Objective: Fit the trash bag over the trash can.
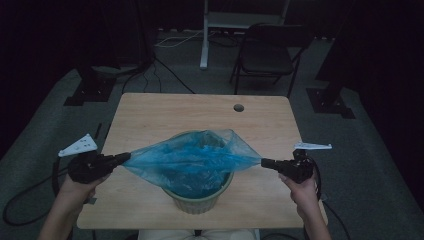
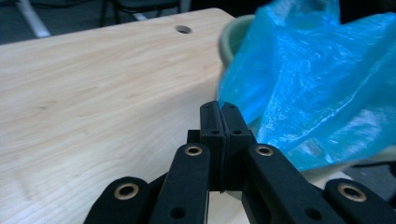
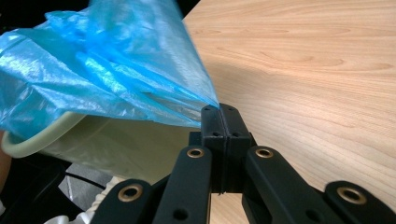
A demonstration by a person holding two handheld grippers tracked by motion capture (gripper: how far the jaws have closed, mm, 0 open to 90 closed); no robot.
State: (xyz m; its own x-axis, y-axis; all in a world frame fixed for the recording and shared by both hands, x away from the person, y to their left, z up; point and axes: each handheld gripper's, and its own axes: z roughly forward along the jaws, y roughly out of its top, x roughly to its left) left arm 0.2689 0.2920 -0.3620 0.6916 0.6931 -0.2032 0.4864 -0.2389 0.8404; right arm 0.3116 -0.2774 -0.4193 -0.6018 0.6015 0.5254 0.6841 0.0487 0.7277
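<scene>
In the high view, a blue plastic bag point(image 1: 192, 159) is stretched wide across the mouth of a pale green bin point(image 1: 197, 197) that stands on the near part of a wooden table point(image 1: 150, 112). The left gripper point(image 1: 124, 159) pinches the bag's left corner and the right gripper point(image 1: 264, 162) pinches its right corner, so the film runs taut from one set of jaws to the other, with the bin below and between them. In the left gripper view, the left gripper point(image 2: 221, 109) has its two black jaws pressed flat together, no gap between the pads, and the blue plastic bag point(image 2: 308, 84) fans out from the tips upward and to the right of them; the rim of the pale green bin point(image 2: 231, 37) curves just beyond the jaws, behind the film. In the right gripper view, the right gripper point(image 3: 220, 112) is likewise clamped tight, the blue plastic bag point(image 3: 107, 70) spreading from its tips up and to the left, draped over the rim of the pale green bin point(image 3: 60, 135), which lies to the left of the jaws and lower, while the wooden table point(image 3: 317, 70) stretches off to their right.
</scene>
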